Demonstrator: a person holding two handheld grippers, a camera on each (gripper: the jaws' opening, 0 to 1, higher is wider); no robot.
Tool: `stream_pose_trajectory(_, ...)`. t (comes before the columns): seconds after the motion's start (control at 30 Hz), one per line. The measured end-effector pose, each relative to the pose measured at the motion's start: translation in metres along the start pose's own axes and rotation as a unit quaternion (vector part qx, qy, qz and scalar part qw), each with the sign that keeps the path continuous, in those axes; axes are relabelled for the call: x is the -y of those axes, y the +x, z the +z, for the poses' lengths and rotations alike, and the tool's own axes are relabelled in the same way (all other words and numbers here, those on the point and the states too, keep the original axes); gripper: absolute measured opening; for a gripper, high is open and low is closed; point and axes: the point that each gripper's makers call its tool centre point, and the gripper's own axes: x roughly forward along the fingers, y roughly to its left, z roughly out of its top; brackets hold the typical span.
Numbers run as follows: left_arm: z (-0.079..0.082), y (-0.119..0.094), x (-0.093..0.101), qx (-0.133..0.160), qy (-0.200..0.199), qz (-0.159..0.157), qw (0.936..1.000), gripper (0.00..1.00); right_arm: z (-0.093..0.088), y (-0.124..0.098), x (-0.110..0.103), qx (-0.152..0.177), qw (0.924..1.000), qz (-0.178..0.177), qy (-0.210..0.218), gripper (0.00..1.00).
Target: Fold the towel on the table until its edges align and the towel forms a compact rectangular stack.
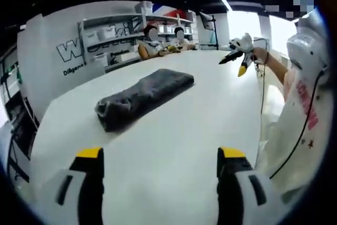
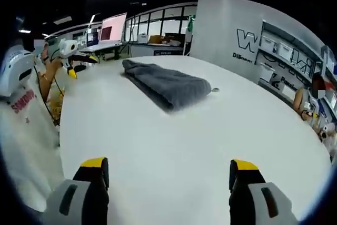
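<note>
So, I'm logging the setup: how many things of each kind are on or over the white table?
Folded dark grey cloth towel: 1
Handheld grippers with yellow-tipped jaws, left gripper and right gripper: 2
Round white table: 1
Total: 4

Both claws' lower parts are cut off by the view edges. Lettering on the white wall [image 1: 58,46] is partly hidden by shelving [image 1: 113,35]. The shelf bins' contents are too small to tell.

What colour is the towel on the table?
Dark grey towel, plain; clearest in the right gripper view.
</note>
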Motion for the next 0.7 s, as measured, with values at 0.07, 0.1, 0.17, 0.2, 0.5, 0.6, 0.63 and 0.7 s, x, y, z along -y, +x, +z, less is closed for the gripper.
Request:
stream_pose_trajectory(0.07,0.001,0.000,0.000,0.001,-0.001,0.000,1.0000,0.93,-0.002,0.000,-0.002,-0.002,1.0000,0.002,-0.003,0.99)
stream_pose_trajectory(0.1,0.001,0.000,0.000,0.001,-0.001,0.000,1.0000,0.93,-0.002,0.000,-0.002,-0.003,1.0000,0.002,-0.004,0.99)
stream_pose_trajectory(0.17,0.000,0.000,0.000,-0.001,-0.001,0.001,1.0000,0.93,-0.001,0.000,-0.002,-0.001,1.0000,0.002,-0.002,0.99)
stream_pose_trajectory(0.2,-0.001,0.000,0.000,-0.001,-0.001,0.001,1.0000,0.93,0.000,0.000,-0.003,0.001,1.0000,0.003,-0.004,0.99)
stream_pose_trajectory(0.5,-0.002,-0.001,0.000,0.000,-0.004,0.004,1.0000,0.93,0.032,0.001,0.010,0.061,0.9973,-0.008,0.039,0.95)
stream_pose_trajectory(0.6,-0.002,-0.002,0.001,0.002,-0.003,0.004,1.0000,0.93,0.040,0.005,0.011,0.067,0.9970,-0.008,0.039,0.93)
stream_pose_trajectory(0.63,-0.002,-0.003,0.001,0.003,-0.004,0.005,1.0000,0.93,0.041,0.007,0.012,0.065,0.9972,-0.008,0.036,0.93)
stream_pose_trajectory(0.7,-0.003,-0.004,0.000,0.003,-0.005,0.007,1.0000,0.93,0.042,0.011,0.012,0.061,0.9975,-0.007,0.035,0.93)
